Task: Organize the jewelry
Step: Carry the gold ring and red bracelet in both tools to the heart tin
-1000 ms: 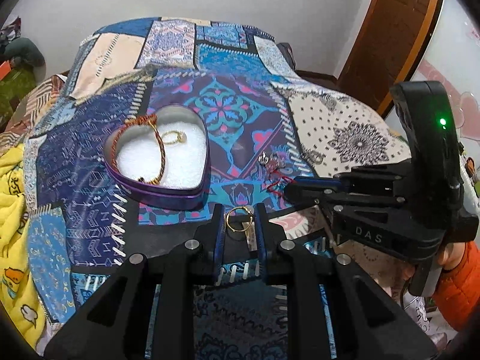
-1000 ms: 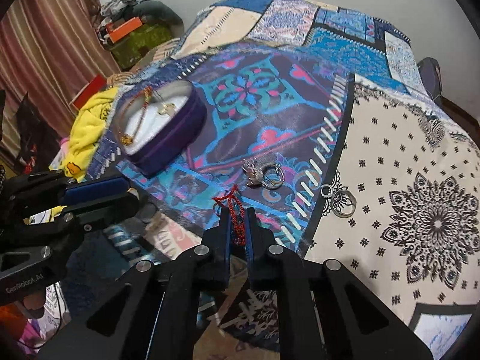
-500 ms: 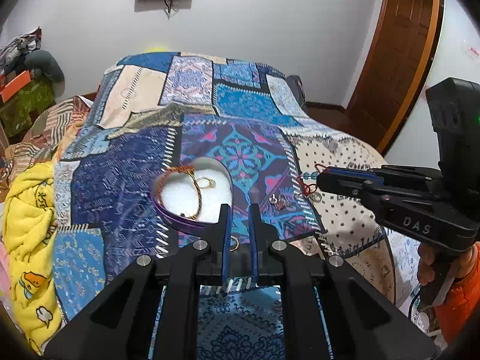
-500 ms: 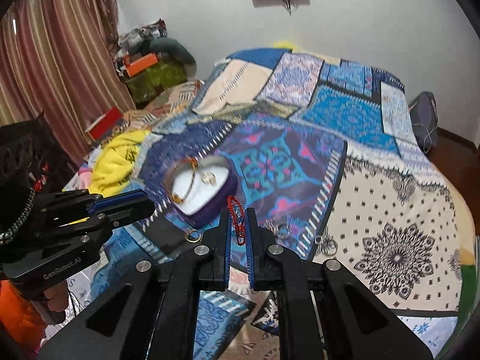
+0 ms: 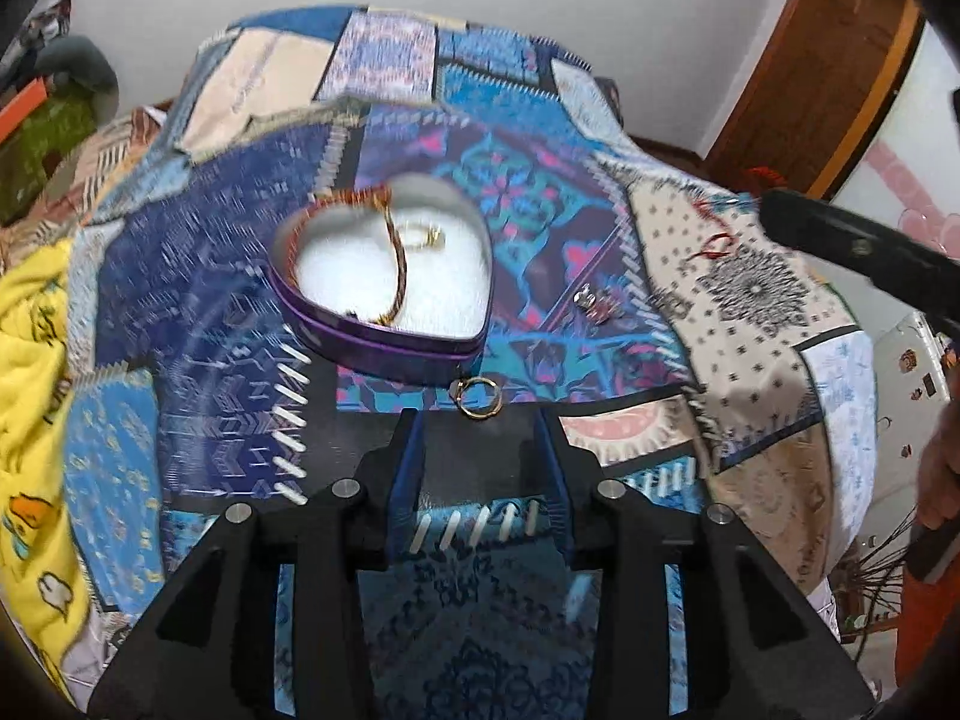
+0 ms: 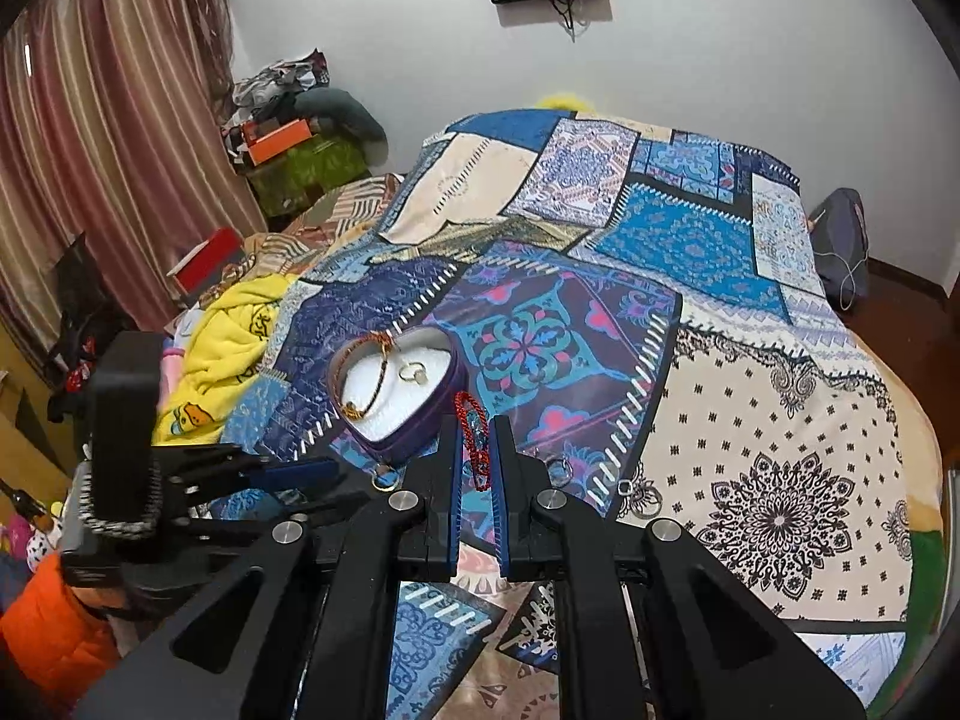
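Note:
A purple heart-shaped box (image 5: 384,343) (image 6: 414,441) with a white lining sits on the patchwork bedspread; inside lie a braided bracelet (image 5: 399,267) (image 6: 378,381) and a gold ring (image 5: 427,238) (image 6: 413,373). My left gripper (image 5: 477,426) is open, and a gold ring (image 5: 478,398) (image 6: 384,478) lies on the cloth just ahead of it, beside the box's tip. My right gripper (image 6: 477,426) is shut on a red beaded string (image 6: 471,444), held above the bed near the box. Its dangling end shows in the left wrist view (image 5: 714,246).
Silver rings (image 5: 594,305) (image 6: 561,471) lie on the bedspread right of the box, with another ring (image 6: 645,495) farther right. A yellow blanket (image 6: 231,348) lies at the bed's left edge. Clutter stands by the curtain; a wooden door (image 5: 840,60) is at the right.
My left gripper has opened and dropped back toward the bed; the gold ring now lies ahead of its fingers. My right gripper has lifted the red beaded string off the cloth.

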### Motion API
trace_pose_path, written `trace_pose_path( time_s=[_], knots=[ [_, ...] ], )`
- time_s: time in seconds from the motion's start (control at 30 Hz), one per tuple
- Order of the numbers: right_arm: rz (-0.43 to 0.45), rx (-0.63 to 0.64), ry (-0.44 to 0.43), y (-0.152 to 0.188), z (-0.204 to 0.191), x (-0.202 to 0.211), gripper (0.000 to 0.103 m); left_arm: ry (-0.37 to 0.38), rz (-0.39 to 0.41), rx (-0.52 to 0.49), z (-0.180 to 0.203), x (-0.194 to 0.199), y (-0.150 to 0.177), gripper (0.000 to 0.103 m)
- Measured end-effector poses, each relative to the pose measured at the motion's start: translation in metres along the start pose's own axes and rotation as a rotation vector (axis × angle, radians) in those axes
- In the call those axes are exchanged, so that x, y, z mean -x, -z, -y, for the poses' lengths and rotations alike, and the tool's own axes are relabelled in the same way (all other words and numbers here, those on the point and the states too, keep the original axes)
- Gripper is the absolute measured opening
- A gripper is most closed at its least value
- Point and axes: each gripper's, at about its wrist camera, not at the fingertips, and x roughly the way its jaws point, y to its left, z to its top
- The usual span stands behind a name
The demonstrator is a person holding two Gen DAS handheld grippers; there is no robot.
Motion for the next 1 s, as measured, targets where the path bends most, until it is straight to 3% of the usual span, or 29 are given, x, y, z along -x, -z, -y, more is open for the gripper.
trace_pose_path(
  time_s=[0.33,0.43,0.47,0.57,0.8,1.0],
  knots=[
    [0.002,-0.018,-0.012,-0.003,0.008,-0.005,0.007,-0.066,0.023,-0.048,0.008,-0.023,-0.002,0.036],
    [0.0,-0.021,-0.019,-0.002,0.007,-0.005,0.007,-0.088,0.035,-0.062,0.009,-0.023,0.0,0.027],
    [-0.002,-0.021,-0.021,-0.003,0.007,-0.006,0.007,-0.085,0.034,-0.063,0.009,-0.021,0.0,0.019],
    [-0.002,-0.018,-0.025,-0.003,0.005,-0.006,0.007,-0.075,0.029,-0.064,0.008,-0.018,0.001,0.019],
    [0.02,-0.009,-0.045,-0.015,-0.003,-0.004,0.007,-0.066,0.044,-0.044,0.003,-0.001,0.004,0.019],
    [0.047,0.022,-0.072,-0.03,-0.019,-0.006,0.007,-0.067,0.123,-0.009,-0.013,0.033,-0.007,0.019]
  ],
)
